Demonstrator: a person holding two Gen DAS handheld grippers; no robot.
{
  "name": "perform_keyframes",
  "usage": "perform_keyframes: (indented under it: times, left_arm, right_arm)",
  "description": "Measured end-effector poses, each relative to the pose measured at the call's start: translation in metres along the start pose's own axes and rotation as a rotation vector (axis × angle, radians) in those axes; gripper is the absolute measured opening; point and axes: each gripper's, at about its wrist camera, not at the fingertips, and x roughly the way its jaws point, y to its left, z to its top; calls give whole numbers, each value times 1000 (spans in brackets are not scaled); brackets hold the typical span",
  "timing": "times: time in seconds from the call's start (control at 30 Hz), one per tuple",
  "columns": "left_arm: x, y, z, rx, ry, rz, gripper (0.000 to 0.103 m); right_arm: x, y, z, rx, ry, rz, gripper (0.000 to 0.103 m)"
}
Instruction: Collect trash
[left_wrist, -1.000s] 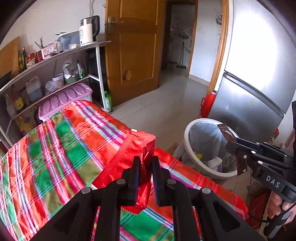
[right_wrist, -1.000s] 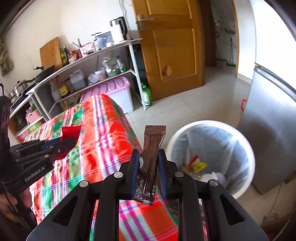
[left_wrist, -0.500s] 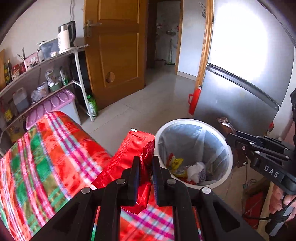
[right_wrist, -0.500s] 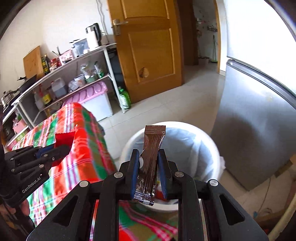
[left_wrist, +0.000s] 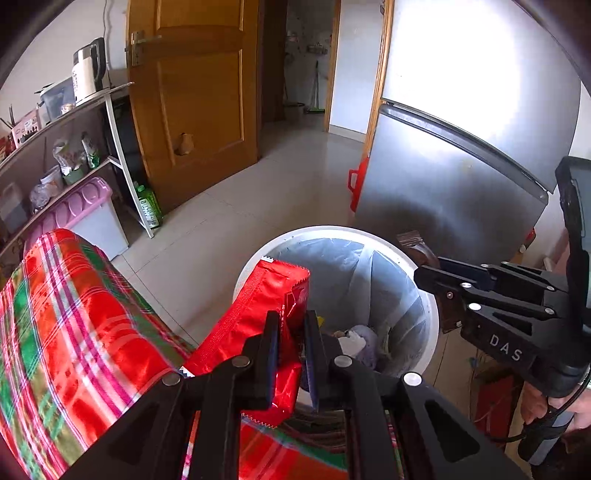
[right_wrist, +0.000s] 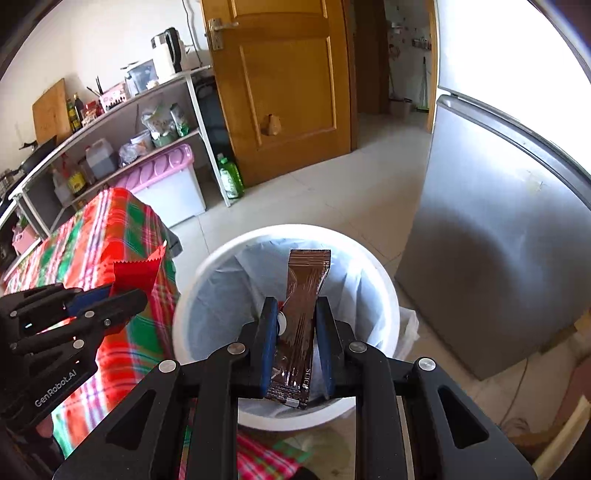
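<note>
Holding a red wrapper (left_wrist: 258, 306) in your left gripper (left_wrist: 290, 354), you have its jaws clamped on the foil near its lower half, with the top of the pack sticking up and leaning left. From the left wrist view the wrapper sits over the near rim of the bin (left_wrist: 430, 314), at the edge of the plaid cloth (left_wrist: 74, 332). Your right gripper (right_wrist: 295, 350) is closed on a brown sachet (right_wrist: 301, 314), pinched near its lower end so most of it stands upright above the fingers. In the right wrist view the sachet hangs directly over the bin's mouth (right_wrist: 384, 288), apart from its liner. The bin is white, lined with a pale bag, and holds some crumpled scraps at the bottom; it stands on the tiled floor just beside the table's draped corner and near the silver fridge (right_wrist: 498, 240). Behind it are a wooden door (right_wrist: 280, 85), a shelf rack (right_wrist: 147, 122) with a kettle (right_wrist: 166, 53), and a pink-lidded box (right_wrist: 162, 173).
</note>
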Motion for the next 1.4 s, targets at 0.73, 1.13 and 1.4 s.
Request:
perform_keyframes:
  times: [0.73,1.13,1.4]
  left_arm:
    - [24,0,2,-50,30,29,51]
    - [-2,9,-11,-102,-12,96,52]
    - [-13,7,-22,-109,5,134,52]
  right_arm:
    - [25,-11,0,21,44,-3,49]
    - [-13,-2,-15,57,-19,-53,49]
    - [-29,8,-32,75,-25,-86,51]
